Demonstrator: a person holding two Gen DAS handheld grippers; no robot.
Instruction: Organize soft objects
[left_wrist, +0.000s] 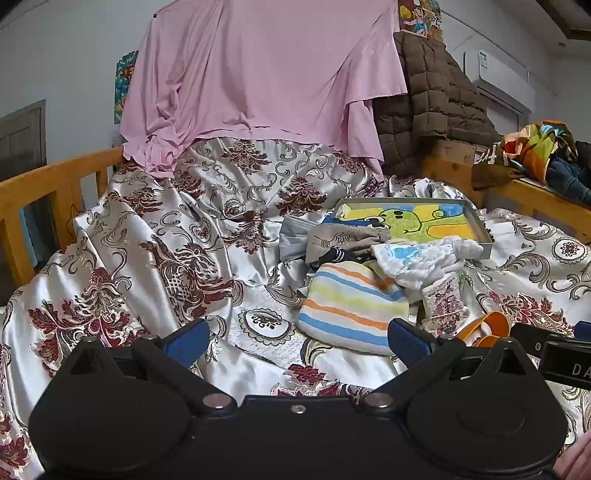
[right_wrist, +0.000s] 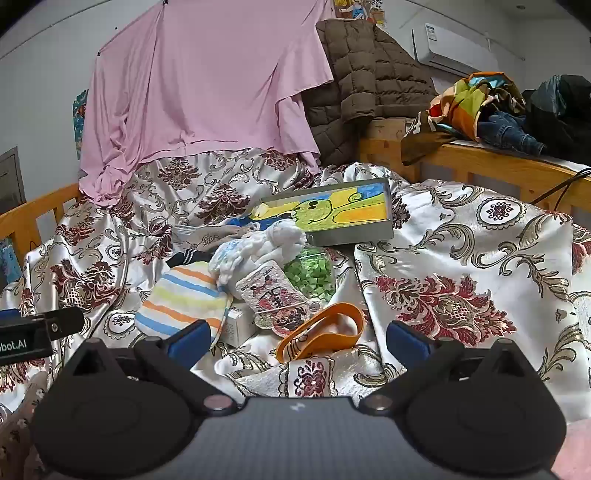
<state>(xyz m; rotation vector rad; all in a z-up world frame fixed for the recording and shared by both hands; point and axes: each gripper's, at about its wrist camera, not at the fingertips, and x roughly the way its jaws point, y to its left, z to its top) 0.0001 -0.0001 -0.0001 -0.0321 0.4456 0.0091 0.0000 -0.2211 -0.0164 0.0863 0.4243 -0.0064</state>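
Observation:
A pile of soft items lies on the patterned bedspread (left_wrist: 155, 236): a striped pastel cloth (left_wrist: 351, 306) (right_wrist: 184, 299), a white-and-blue cloth (left_wrist: 421, 258) (right_wrist: 255, 247), a grey printed cloth (left_wrist: 343, 236) and a dark striped sock (left_wrist: 340, 254). Behind them sits a grey tray (left_wrist: 484, 229) (right_wrist: 354, 236) with a colourful drawing inside. My left gripper (left_wrist: 297, 341) is open just short of the striped cloth, holding nothing. My right gripper (right_wrist: 297, 339) is open above an orange band (right_wrist: 325, 332), also holding nothing.
A bag of green pieces (right_wrist: 314, 273), a small patterned pouch (right_wrist: 273, 291) and a white box (right_wrist: 236, 325) lie by the pile. A pink sheet (left_wrist: 258, 74) and brown quilted jacket (left_wrist: 436, 96) hang behind. Wooden rails (left_wrist: 48, 188) edge the bed; clothes (right_wrist: 491, 110) heap on the right ledge.

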